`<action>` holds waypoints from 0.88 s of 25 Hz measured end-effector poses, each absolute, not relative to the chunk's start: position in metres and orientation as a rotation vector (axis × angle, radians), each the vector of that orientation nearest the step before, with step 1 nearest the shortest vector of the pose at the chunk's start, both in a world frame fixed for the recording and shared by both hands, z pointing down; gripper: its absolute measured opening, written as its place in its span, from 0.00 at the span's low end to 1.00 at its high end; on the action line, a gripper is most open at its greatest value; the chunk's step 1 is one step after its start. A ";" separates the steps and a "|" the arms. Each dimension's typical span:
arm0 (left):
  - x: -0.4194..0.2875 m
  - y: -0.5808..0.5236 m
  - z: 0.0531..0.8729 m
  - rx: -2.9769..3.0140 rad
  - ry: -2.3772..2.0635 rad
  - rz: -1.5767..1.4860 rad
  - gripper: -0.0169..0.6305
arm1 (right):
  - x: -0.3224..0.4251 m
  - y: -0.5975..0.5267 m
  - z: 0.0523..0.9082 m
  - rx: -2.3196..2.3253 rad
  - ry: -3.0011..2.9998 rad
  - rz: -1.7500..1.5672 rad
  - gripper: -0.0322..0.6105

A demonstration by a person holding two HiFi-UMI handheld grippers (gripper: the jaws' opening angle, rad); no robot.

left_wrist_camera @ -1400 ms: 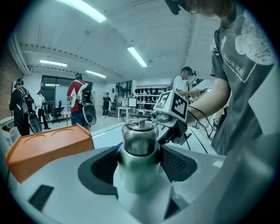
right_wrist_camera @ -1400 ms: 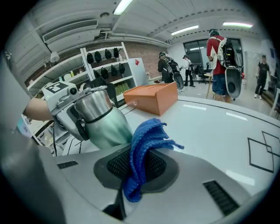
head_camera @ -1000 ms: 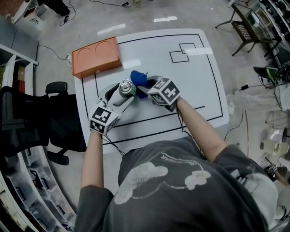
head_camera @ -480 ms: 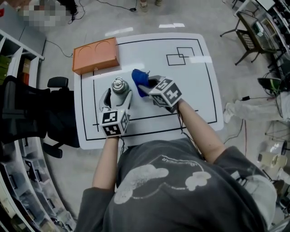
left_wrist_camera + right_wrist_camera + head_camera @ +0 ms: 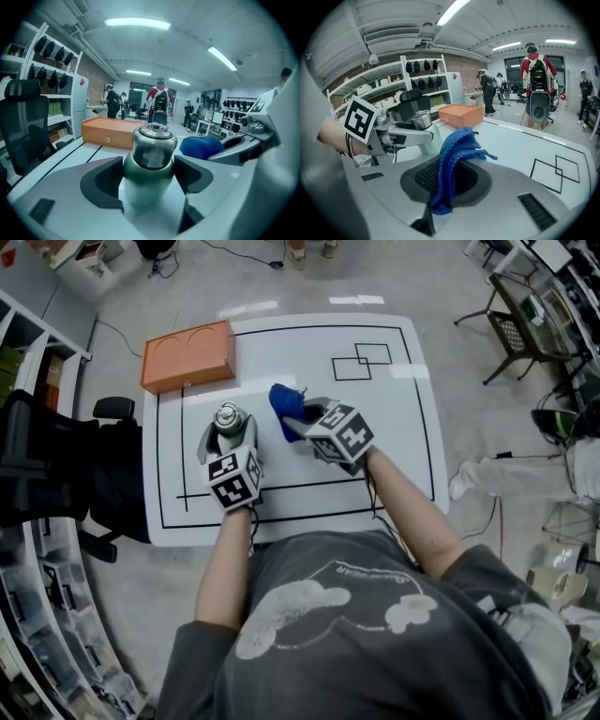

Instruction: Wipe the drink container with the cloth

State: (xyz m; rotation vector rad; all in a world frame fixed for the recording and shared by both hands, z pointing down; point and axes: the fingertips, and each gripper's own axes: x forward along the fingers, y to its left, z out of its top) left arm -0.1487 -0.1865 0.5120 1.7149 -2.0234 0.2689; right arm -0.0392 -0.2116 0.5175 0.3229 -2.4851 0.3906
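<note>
Left tool [image 5: 229,435], jaws just closing, grips the upright drink container [image 5: 149,157] between them; a hard push from the cloth [image 5: 457,150] clenched in the right tool [image 5: 302,420] beside it could topple it.

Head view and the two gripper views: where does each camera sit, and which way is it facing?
Head view: on the person's head, facing steeply down at the white table; shows both arms, left gripper and right gripper.
Left gripper view: on the left gripper, facing along its jaws, which have just been closing on the drink container between them.
Right gripper view: on the right gripper, facing along jaws pinching the blue cloth.
Shared: both gripper views show the drink container and orange box.
</note>
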 end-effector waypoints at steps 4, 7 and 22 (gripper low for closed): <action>-0.150 -0.185 0.511 1.738 -2.012 0.256 0.55 | -0.038 -0.214 0.513 0.327 -2.488 0.382 0.12; -0.149 -0.185 0.511 1.776 -1.980 0.270 0.54 | -0.040 -0.216 0.509 0.334 -2.497 0.381 0.12; -0.144 -0.178 0.510 2.242 -1.523 0.412 0.54 | -0.072 -0.210 0.489 0.229 -2.529 0.300 0.12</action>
